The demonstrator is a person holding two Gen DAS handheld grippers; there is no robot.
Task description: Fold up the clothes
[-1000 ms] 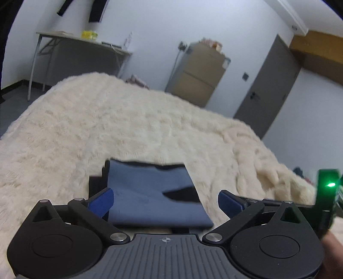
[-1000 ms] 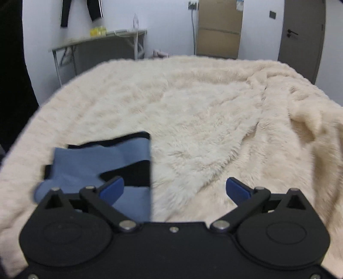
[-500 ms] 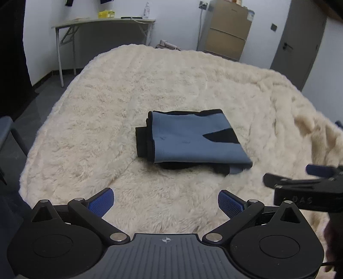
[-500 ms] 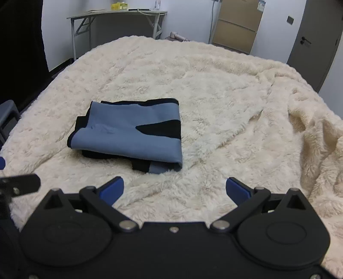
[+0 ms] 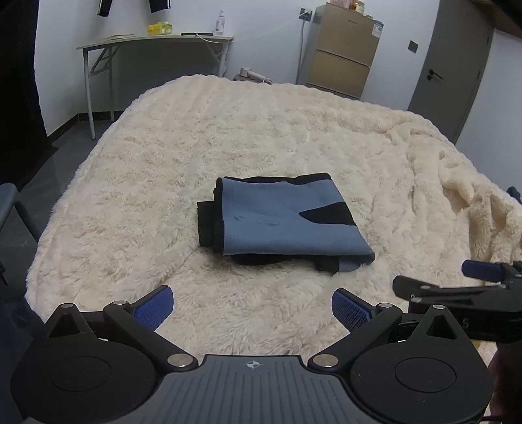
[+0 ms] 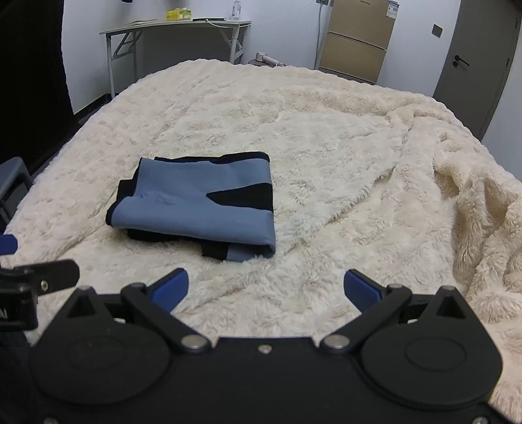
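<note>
a cream fluffy blanket (image 5: 261, 130) covered the bed and filled most of both views, lying fairly flat across the middle and bunching into thick rumpled folds (image 6: 483, 212) toward 3 o'clock in the right wrist view. at 12 o'clock, beyond the bed, a grey door (image 5: 456, 65) stood in the white wall, with a tan cabinet (image 5: 342, 49) beside it and a folding table (image 5: 156, 42) toward 11 o'clock carrying a yellow box (image 5: 159, 28) and a bottle (image 5: 220, 24).

the folded garment (image 5: 280, 218) — blue with black panels — lay flat on the blanket near the middle of the bed, a neat rectangular stack with black layers showing at its left edge and under its near edge. in the left wrist view it sat at 12 o'clock from the left gripper (image 5: 251, 306); in the right wrist view it sat toward 11 o'clock from the right gripper (image 6: 266, 288), well apart from both and touched by neither.

the left gripper hovered over the near part of the blanket with its blue-padded fingers (image 5: 153, 306) spread wide and nothing between them. the right gripper was likewise released, its fingers (image 6: 362, 288) wide apart over bare blanket. each gripper showed at the edge of the other's view — the right one at 3 o'clock (image 5: 456, 287) in the left wrist view, the left one at 9 o'clock (image 6: 39, 277) in the right wrist view — so the two were side by side at the near edge of the bed.
</note>
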